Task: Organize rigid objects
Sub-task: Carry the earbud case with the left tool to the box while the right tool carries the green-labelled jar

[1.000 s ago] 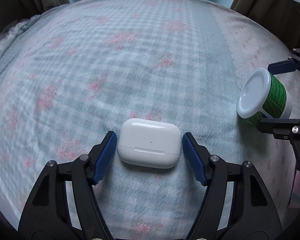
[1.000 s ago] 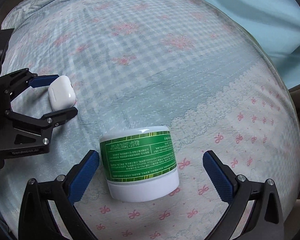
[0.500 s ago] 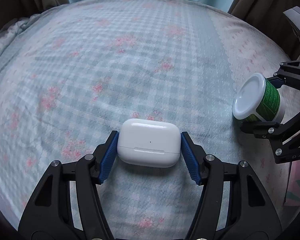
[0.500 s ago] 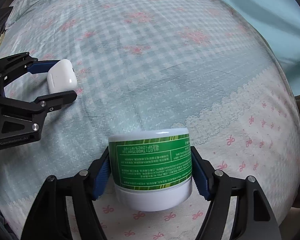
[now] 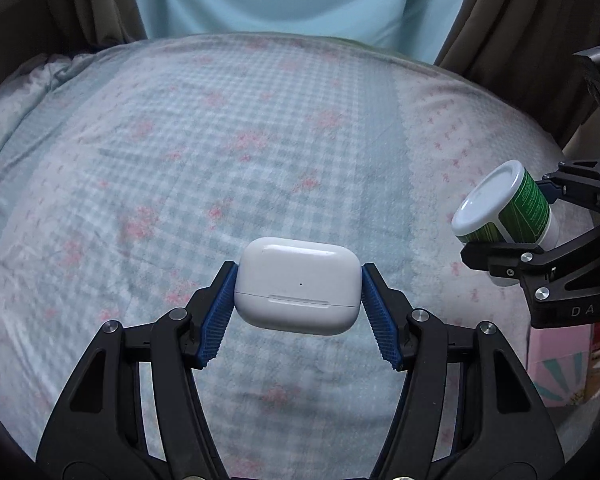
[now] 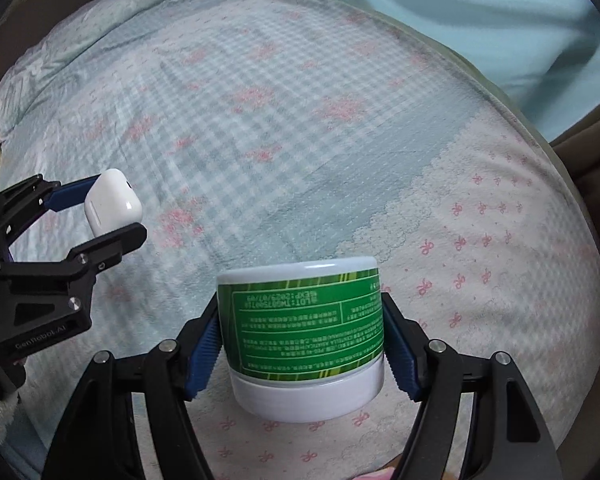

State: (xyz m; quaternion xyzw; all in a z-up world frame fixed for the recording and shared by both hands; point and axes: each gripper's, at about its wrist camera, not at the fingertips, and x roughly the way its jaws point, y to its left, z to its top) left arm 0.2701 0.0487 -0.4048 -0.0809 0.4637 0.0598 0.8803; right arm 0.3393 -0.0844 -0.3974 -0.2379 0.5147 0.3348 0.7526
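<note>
Both my tongs have just closed and lifted their loads clear of the bedspread [image 5: 260, 152]: my left gripper [image 5: 298, 294] clamps the white earbud case [image 5: 298, 284] end to end, my right gripper [image 6: 300, 344] pinches the green-labelled jar [image 6: 304, 332] by its sides, lid end toward the camera. Pick-up looks done; carrying and placing remain. Both tongs point steeply down, side by side, well apart.

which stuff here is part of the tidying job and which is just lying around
Part of the job:
- earbud case, held in the left claw
- green jar, held in the right claw

Just there:
- bedspread
- curtains
- pink box at the bed's edge
</note>
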